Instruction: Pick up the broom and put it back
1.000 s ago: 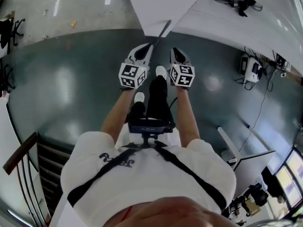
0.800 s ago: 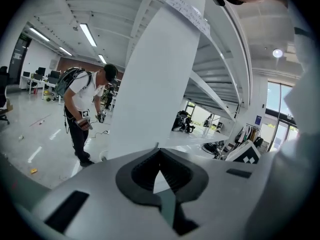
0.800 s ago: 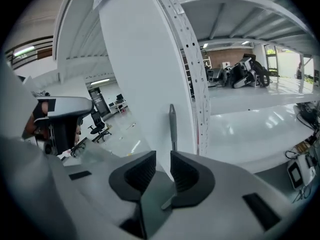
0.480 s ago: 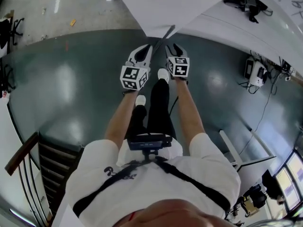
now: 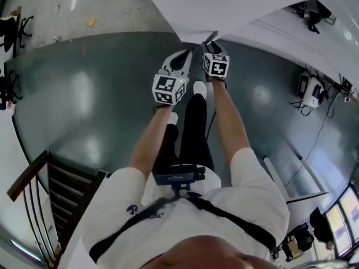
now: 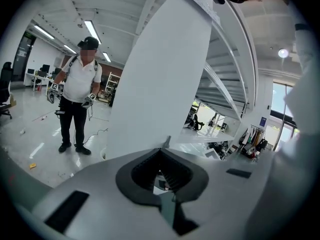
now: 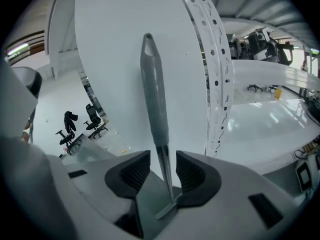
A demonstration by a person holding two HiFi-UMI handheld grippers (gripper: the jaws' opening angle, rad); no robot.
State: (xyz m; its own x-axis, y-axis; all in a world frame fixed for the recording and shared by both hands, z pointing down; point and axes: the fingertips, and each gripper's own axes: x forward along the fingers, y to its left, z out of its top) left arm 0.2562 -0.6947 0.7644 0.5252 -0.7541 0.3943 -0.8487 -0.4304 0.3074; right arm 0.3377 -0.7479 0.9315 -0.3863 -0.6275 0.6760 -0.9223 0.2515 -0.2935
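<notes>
A big white panel rises just ahead of both my grippers. The broom stands upright in front of it, its grey handle running down between the jaws of my right gripper. Those jaws have just been opening and now stand partly apart, clear of the thin shaft on either side, while my left gripper, just beside, is closed tip to tip on nothing.

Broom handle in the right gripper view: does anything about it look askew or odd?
Nothing stands out. The broom handle stands upright before the white panel, loose between the jaws of the right gripper, which have just been opening.
</notes>
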